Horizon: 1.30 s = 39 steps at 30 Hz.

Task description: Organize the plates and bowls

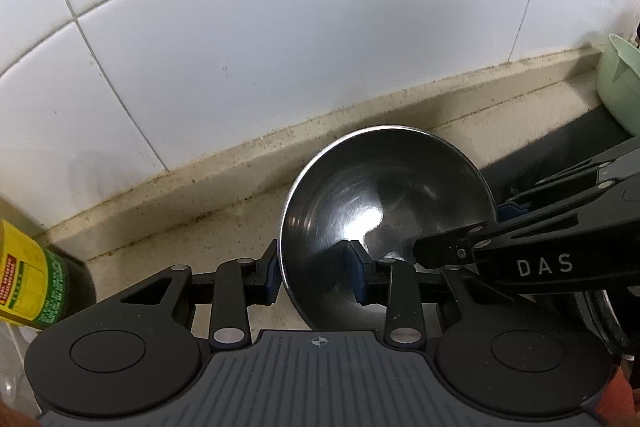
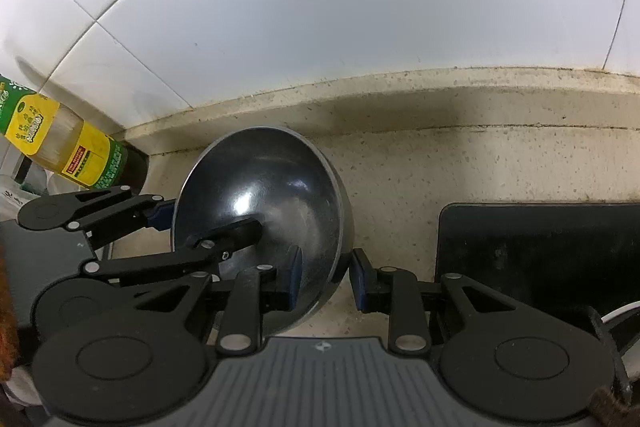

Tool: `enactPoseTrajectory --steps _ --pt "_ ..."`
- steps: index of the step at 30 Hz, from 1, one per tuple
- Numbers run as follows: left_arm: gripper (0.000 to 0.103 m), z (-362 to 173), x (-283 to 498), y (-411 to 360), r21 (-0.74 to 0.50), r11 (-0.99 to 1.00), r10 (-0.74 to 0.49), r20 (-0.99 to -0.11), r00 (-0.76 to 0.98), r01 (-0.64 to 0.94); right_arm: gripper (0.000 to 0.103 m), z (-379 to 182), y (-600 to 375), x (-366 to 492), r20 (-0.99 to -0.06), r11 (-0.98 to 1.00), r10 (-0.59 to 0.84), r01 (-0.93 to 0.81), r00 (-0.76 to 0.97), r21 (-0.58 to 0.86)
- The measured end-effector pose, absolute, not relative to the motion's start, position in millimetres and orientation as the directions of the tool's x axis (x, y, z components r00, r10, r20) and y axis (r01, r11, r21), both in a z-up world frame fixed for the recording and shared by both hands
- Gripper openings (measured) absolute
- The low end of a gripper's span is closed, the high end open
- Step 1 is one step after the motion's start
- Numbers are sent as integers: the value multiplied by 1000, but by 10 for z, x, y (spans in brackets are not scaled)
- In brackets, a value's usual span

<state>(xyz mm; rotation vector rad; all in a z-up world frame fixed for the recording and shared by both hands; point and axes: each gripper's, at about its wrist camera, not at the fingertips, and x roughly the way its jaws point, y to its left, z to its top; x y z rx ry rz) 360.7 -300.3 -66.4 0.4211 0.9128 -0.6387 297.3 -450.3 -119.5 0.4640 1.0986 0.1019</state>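
From the left wrist view, the left gripper (image 1: 316, 273) is closed on the wall of a stainless steel bowl (image 1: 384, 203), one blue pad on the outside at the left, the other inside the bowl, so the rim is pinched between them; the bowl sits tilted just ahead of the fingers, its mouth facing back toward the camera. The right gripper (image 1: 456, 247) reaches in from the right and appears to bite the same bowl on its opposite edge. Ahead of both lies the speckled countertop (image 1: 208, 219) and the tiled wall (image 1: 280, 47); a pale green bowl (image 1: 620, 95) stands far off to the right, an oil bottle (image 1: 28, 283) far left. From the right wrist view, the right gripper (image 2: 326, 281) likewise has its pads clamped across the bowl (image 2: 264, 203) wall, left pad inside, right pad outside, with the left gripper (image 2: 208, 227) gripping from the left. A dark tray (image 2: 540, 255) lies to the right of the fingers, and a sliver of white rim, perhaps a plate, shows at the lower right edge. As I judge it, the organizing is at an early or middle stage: this bowl is grasped but not yet placed, and the green bowl remains apart.
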Motion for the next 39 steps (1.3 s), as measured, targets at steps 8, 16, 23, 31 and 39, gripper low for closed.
enactPoseTrajectory --steps 8,16,23,31,39 --pt "41 -505 3605 -2959 69 754 -338 -813 475 654 25 -1039 -4544 2951 -821 900 299 142 486 412" --pt "41 -312 3504 -2868 73 762 -349 -791 503 644 25 -833 -4506 2900 -810 905 292 128 508 406" --pt "41 -69 3343 -2671 78 771 -360 -765 535 632 25 -599 -4500 2761 -796 911 289 103 532 400" --pt "42 179 3029 -2494 93 781 -360 -740 567 618 25 -259 -4375 2495 -783 923 284 65 554 380" --pt "43 287 2699 -2316 113 792 -341 -733 588 600 25 -44 -4108 2215 -776 931 293 19 559 366"
